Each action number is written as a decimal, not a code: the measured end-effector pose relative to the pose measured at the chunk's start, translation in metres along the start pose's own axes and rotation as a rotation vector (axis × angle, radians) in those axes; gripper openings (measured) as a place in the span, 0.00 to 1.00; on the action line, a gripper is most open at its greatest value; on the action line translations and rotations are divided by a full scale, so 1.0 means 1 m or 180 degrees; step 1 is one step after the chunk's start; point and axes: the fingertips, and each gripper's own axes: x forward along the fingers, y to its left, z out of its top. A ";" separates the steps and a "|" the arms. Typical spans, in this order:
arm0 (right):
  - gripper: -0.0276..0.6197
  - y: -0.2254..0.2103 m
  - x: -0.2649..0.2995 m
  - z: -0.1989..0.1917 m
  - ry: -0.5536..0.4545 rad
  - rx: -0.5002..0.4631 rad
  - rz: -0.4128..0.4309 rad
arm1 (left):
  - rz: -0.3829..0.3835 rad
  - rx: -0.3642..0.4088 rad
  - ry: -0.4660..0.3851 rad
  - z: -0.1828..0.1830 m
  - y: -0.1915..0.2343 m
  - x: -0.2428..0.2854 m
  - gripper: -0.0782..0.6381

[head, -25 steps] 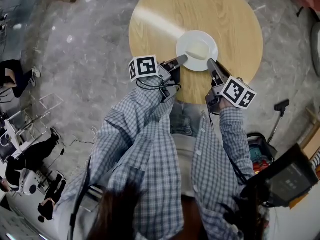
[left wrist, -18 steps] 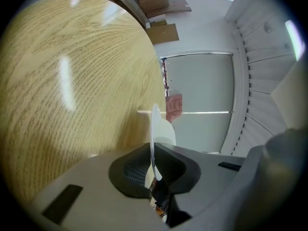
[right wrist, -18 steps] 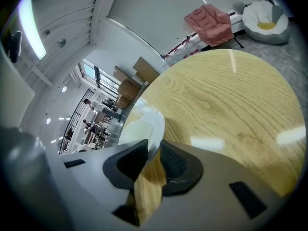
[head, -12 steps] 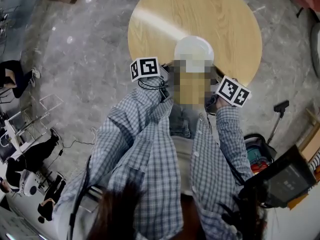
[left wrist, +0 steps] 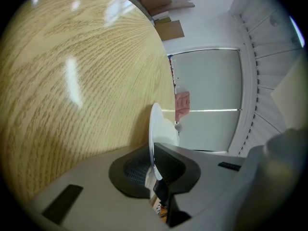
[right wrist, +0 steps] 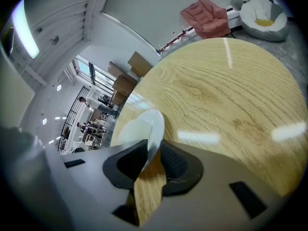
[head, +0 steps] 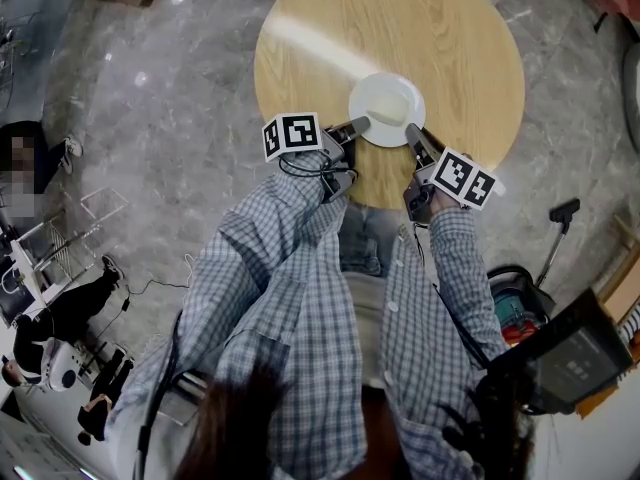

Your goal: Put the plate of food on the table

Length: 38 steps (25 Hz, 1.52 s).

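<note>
The plate now sits lower over the table than a second ago. The left tongs and right tongs each clench its near rim from opposite sides. The plate lies just ahead between them, and whether it touches the table is unclear.

Left gripper, right gripper: fingers tight on plate

No word, number or brand mark can be read anywhere. The marker cube on the left gripper and the marker cube on the right gripper carry only black-and-white square patterns, not letters or digits. A small orange-and-black printed scrap low in the left gripper view is too small to read. Pale marks on a dark panel are too blurred to read.
</note>
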 end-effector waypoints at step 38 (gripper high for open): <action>0.19 0.047 0.008 -0.079 0.0944 -0.6008 -0.0723 | 0.0140 -0.0043 0.0000 0.005 0.012 0.004 0.14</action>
